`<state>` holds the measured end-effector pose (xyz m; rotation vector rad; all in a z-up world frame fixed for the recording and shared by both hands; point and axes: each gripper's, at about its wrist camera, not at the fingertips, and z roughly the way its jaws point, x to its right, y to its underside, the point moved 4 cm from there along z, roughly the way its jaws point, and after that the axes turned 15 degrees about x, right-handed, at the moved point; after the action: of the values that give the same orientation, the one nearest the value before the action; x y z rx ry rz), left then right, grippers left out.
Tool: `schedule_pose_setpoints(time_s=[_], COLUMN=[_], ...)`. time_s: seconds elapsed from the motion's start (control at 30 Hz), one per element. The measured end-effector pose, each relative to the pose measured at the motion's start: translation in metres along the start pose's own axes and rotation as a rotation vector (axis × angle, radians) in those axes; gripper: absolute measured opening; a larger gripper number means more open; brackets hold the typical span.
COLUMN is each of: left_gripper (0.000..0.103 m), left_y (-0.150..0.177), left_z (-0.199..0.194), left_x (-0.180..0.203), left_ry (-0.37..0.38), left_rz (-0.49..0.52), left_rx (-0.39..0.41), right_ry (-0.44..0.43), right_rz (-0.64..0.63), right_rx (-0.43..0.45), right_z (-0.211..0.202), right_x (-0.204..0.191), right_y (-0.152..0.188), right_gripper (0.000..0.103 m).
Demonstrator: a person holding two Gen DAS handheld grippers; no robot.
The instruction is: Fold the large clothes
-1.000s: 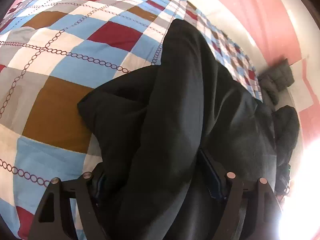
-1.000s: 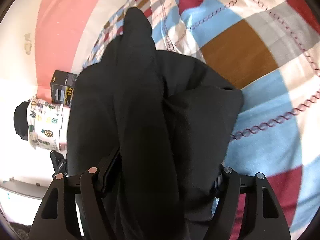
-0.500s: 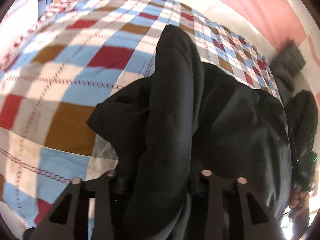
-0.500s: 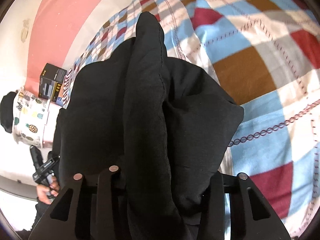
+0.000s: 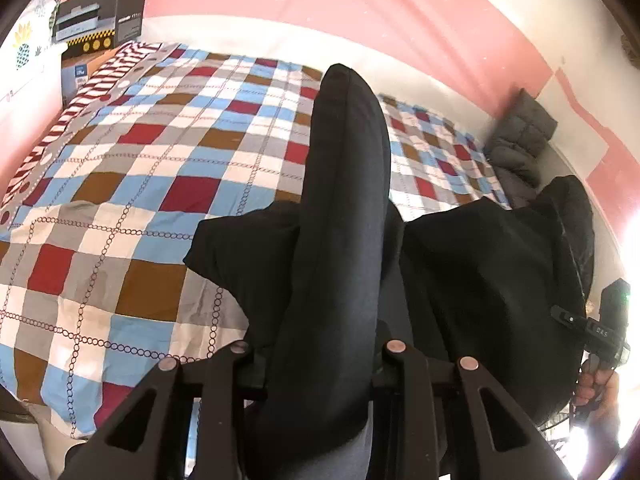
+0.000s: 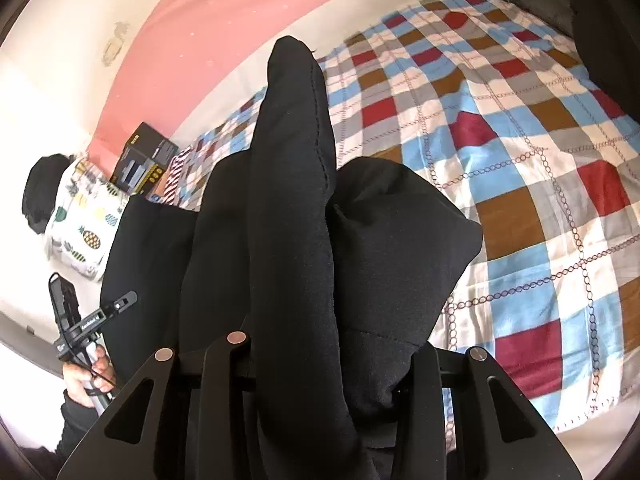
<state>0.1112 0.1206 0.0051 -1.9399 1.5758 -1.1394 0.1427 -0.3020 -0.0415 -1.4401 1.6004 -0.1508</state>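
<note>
While each tool's jaws have just been closing, the left tool [image 5: 316, 360] and the right tool [image 6: 320, 356] are both clamped on bunched folds of the black garment [image 5: 344, 208], which hangs between them, raised over the near edge of the bed, above its checked bedspread [image 5: 160, 152]. Dark padded clothing [image 5: 520, 140] lies at the bed's far corner.
</note>
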Motion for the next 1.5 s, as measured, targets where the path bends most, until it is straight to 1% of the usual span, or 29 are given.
schedule_pose_setpoints(time_s=[0.27,0.47,0.67,0.87,1.07,1.3,1.5], left_gripper=[0.031,0.031,0.031,0.031,0.031,0.031,0.031], left_y=[0.003,0.001,-0.011,-0.036,-0.069,-0.114,-0.153], left_z=[-0.023,-0.027,-0.026,-0.021,-0.009,0.024,0.065], left_x=[0.002,0.0,-0.006,-0.016,-0.029,-0.049,-0.071], left_ry=[0.025,0.025,0.025,0.016,0.005,-0.001,0.004], left_rz=[0.017,0.006,0.004,-0.004,0.001,-0.002,0.001], left_rx=[0.014,0.025,0.041,0.076,0.112,0.145,0.167], right_ry=[-0.013,-0.028,-0.048,-0.074,-0.099,-0.12,-0.125], right_rz=[-0.001,-0.002,-0.02,-0.031,-0.036,-0.041,-0.042], right_rx=[0.015,0.021,0.027,0.037,0.046,0.054,0.051], right_z=[-0.014,-0.014,-0.005,0.013,0.037,0.083,0.137], right_x=[-0.01,-0.015,-0.024,-0.038,-0.052,-0.072,-0.088], right_y=[0.004,-0.001,-0.014,-0.032,-0.054,-0.086,-0.112], right_gripper=[0.035,0.035,0.035,0.035,0.035,0.035,0.036])
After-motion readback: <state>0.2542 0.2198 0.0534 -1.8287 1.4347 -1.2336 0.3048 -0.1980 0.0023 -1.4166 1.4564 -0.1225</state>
